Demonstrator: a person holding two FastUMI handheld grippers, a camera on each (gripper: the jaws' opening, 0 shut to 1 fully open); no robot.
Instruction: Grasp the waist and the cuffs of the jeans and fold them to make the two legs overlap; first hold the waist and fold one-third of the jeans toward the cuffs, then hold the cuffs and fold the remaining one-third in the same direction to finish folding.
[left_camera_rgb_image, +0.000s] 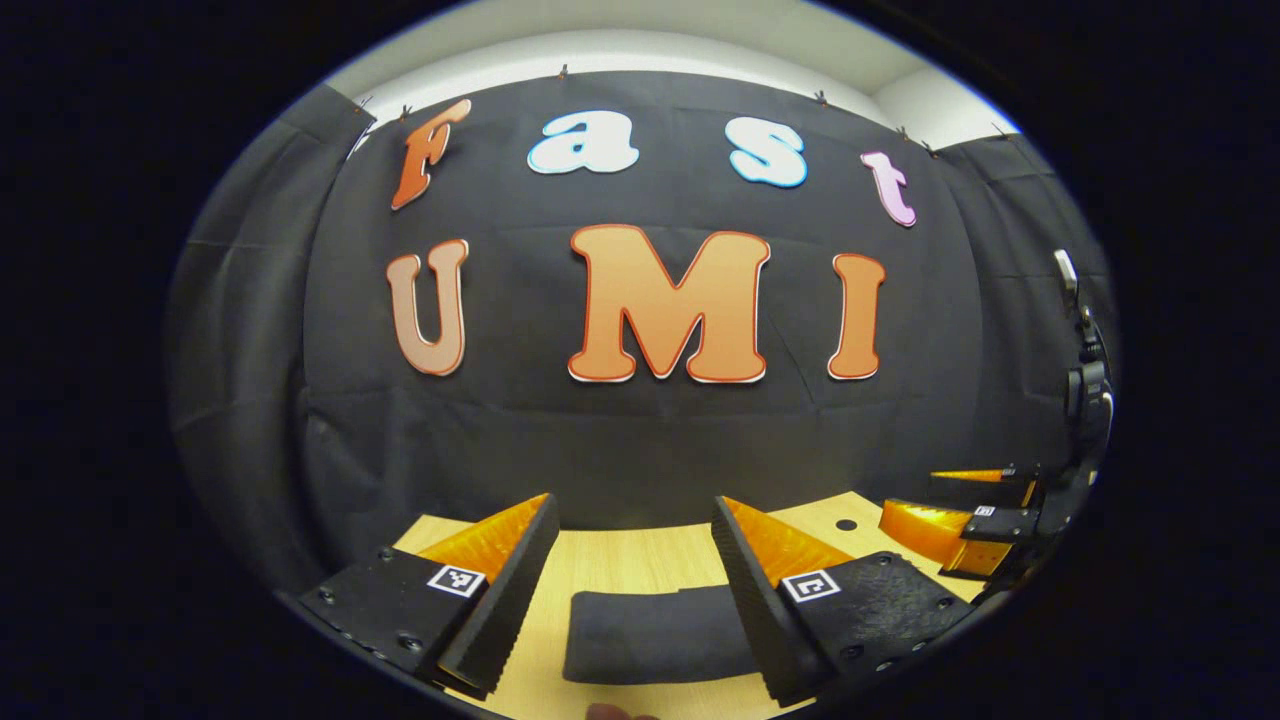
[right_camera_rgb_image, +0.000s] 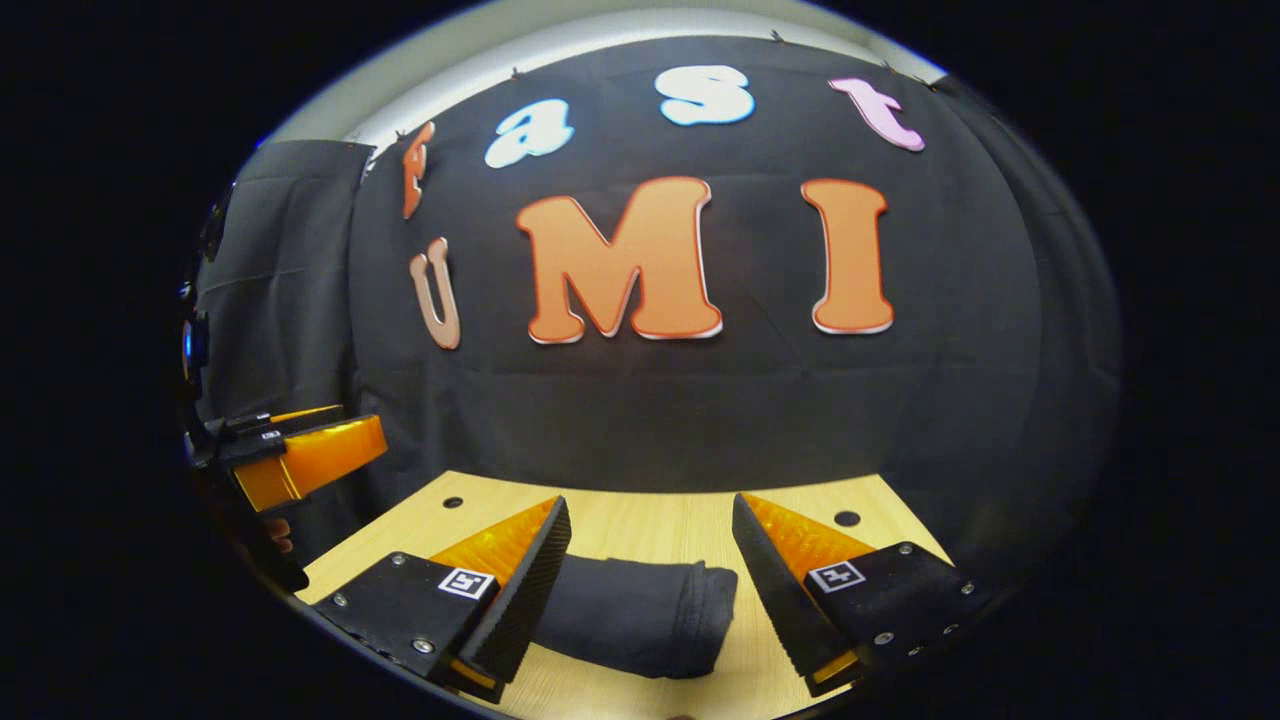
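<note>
A: The jeans (left_camera_rgb_image: 650, 635) are being shown as a dark folded bundle, lying flat on the wooden table (left_camera_rgb_image: 640, 560). In the left gripper view the left gripper (left_camera_rgb_image: 635, 590) is being held above them with its fingers spread wide, nothing being pinched between them.

B: And in the right gripper view the same jeans (right_camera_rgb_image: 640, 615) are being seen from a little to the side, a rounded fold edge being presented on their right. The right gripper (right_camera_rgb_image: 650, 590) is also being held with its fingers parted, the bundle lying below the gap and partly hidden behind the left-hand finger in that view. No cloth is being gripped.

A: The right gripper (left_camera_rgb_image: 960, 525) is being caught at the far right of the left gripper view, raised over the table's edge.

B: Likewise the left gripper (right_camera_rgb_image: 300, 455) is being picked up at the left rim of the right gripper view, lifted clear of the table (right_camera_rgb_image: 650, 530). Small round holes are being shown near the table's back corners.
</note>
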